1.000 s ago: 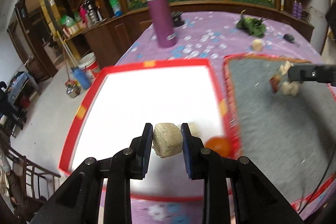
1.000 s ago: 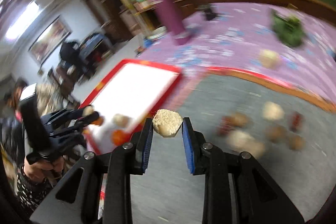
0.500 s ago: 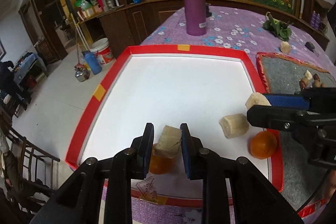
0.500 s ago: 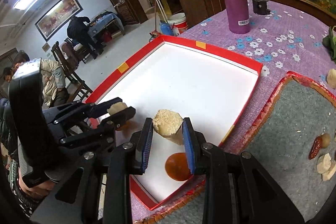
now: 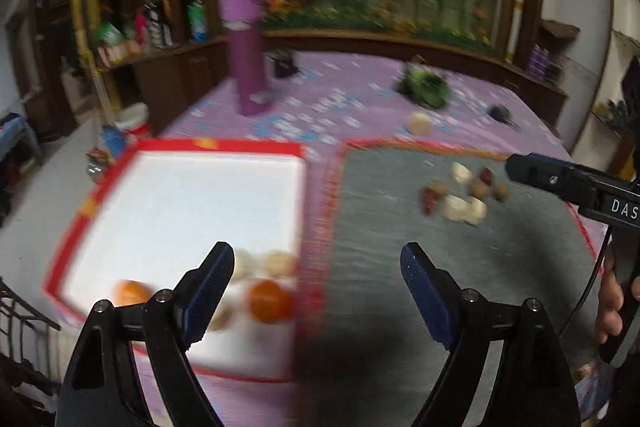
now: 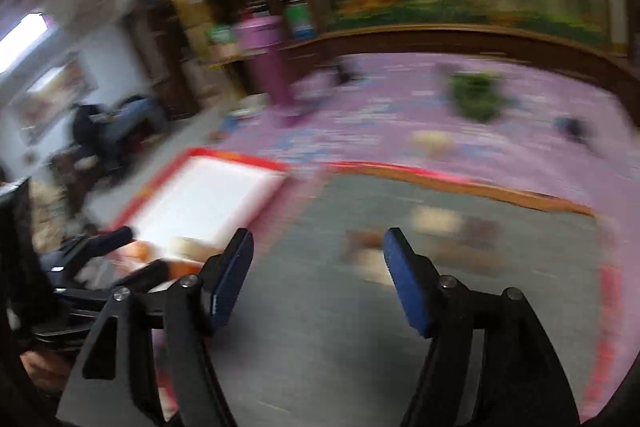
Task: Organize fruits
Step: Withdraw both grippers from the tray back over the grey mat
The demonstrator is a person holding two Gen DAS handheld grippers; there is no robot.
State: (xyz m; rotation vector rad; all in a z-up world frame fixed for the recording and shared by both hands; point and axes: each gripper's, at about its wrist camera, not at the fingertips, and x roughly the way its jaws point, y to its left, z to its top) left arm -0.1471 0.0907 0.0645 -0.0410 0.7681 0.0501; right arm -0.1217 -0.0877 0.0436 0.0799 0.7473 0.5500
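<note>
Status: both tools are empty with jaws spread wide — the left gripper [image 5: 316, 267] hangs over the seam between the red-rimmed white tray [image 5: 96, 195] and the grey felt mat [image 5: 380, 247]; the right gripper [image 6: 320, 247] hangs over the mat. 2 oranges [image 5: 269, 301] and several pale fruit chunks [image 5: 280, 263] lie in the tray's near corner. The remaining loose pieces [image 5: 460, 193] sit clustered toward the mat's far side. Likely step: the reach for another pickup. The next move calls for centring 1 piece between the jaws — the pieces lie close together. The mat's near half offers open room; the tray's raised rim must be cleared on transfer.
</note>
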